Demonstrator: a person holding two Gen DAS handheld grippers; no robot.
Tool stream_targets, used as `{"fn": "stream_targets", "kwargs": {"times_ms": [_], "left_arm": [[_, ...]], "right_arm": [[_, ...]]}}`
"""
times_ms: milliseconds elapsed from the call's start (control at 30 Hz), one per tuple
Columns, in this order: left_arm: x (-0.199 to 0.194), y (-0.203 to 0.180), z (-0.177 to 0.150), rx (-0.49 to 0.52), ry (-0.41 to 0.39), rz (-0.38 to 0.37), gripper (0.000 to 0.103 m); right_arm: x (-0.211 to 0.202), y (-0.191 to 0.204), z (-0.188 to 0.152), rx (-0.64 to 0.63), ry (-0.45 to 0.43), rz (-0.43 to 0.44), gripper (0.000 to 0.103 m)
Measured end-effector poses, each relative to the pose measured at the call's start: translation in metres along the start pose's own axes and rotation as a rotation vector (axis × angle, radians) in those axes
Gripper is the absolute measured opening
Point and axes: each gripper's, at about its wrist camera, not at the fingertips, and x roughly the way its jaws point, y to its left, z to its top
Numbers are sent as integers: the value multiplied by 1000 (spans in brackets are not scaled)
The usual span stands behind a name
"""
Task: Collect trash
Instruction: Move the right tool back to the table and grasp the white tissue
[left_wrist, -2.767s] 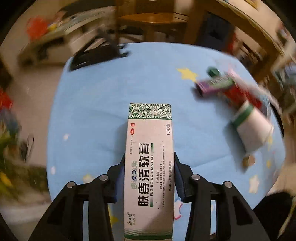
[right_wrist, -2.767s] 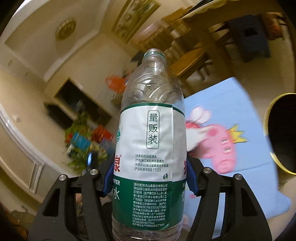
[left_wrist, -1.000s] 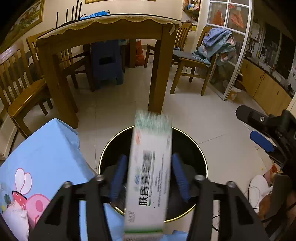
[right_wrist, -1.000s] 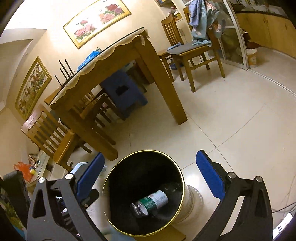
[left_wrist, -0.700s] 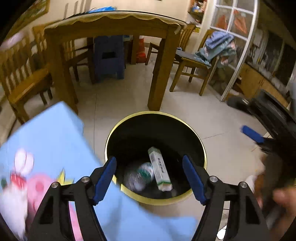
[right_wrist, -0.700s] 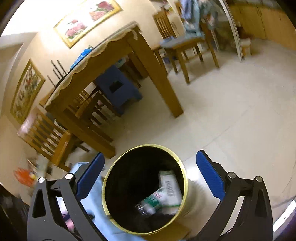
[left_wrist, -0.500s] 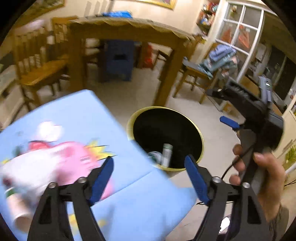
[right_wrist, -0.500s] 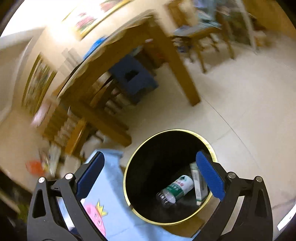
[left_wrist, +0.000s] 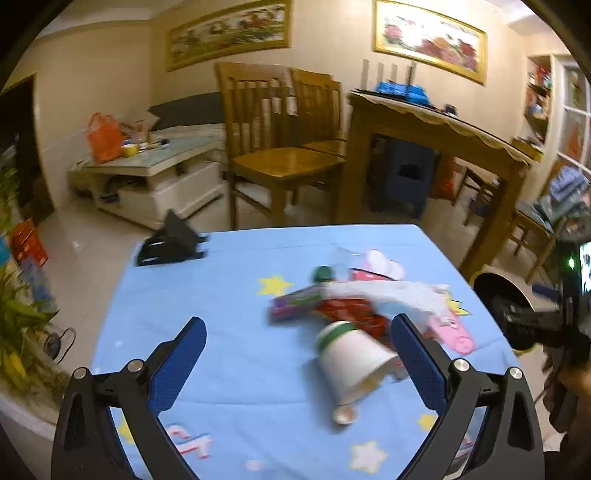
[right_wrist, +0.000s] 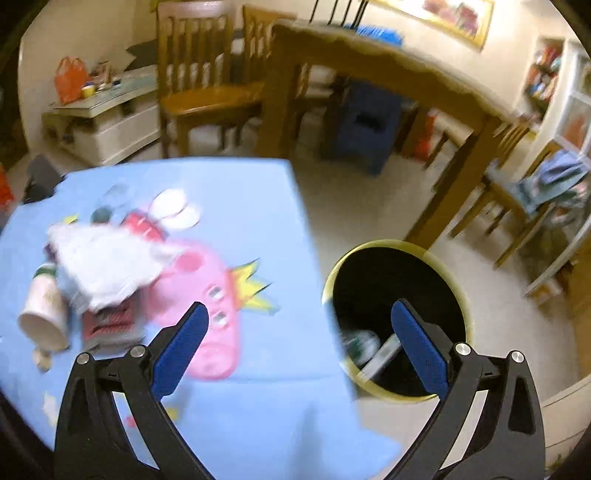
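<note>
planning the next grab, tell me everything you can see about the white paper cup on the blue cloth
The white paper cup has a green band near its base and looks like thin paper. It lies tipped on its side on the blue cloth, open mouth toward the camera, base against the red packet and crumpled white tissue. A small round lid or coin lies just before its mouth. Nothing grips it.

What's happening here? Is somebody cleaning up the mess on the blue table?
Yes. A person holds a gripper in each hand, picking up trash. The left gripper is opening, empty, above the paper cup. The right gripper is open and empty too. A bottle and a box already lie in the bin.
</note>
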Motion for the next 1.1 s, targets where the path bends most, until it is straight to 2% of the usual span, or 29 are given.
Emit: {"fn": "stream_targets", "kwargs": {"times_ms": [67, 133, 200, 300, 400, 567, 667, 767, 867, 900, 1000, 1100], "left_arm": [[0, 14, -4, -17, 8, 7, 97], [1, 24, -10, -21, 20, 17, 97], [4, 32, -17, -22, 35, 24, 97], [8, 43, -25, -36, 48, 13, 97], [13, 49, -36, -43, 53, 6, 97], [26, 60, -54, -40, 72, 19, 97], [33, 68, -62, -69, 96, 1, 96], [30, 76, -62, -84, 67, -23, 96], [30, 79, -63, -94, 70, -39, 97], [31, 80, -63, -101, 73, -43, 97], [33, 85, -62, -133, 74, -65, 97], [34, 87, -61, -148, 74, -74, 97]], "right_arm": [[-9, 0, -7, 70, -24, 126, 98], [-23, 0, -9, 148, -69, 287, 98], [-32, 9, -5, 182, -82, 383, 98], [-32, 50, 3, 78, -32, 470, 98], [-34, 93, -2, -33, 13, 438, 98], [-44, 150, -16, -157, -3, 533, 96], [-45, 166, -8, -191, -25, 489, 77], [-40, 156, 7, -135, -41, 475, 75], [-30, 140, 27, -152, -32, 457, 73], [-24, 140, 34, -184, -19, 446, 65], [-9, 153, 47, -313, 23, 398, 52], [5, 173, 46, -423, 46, 346, 41]]}}
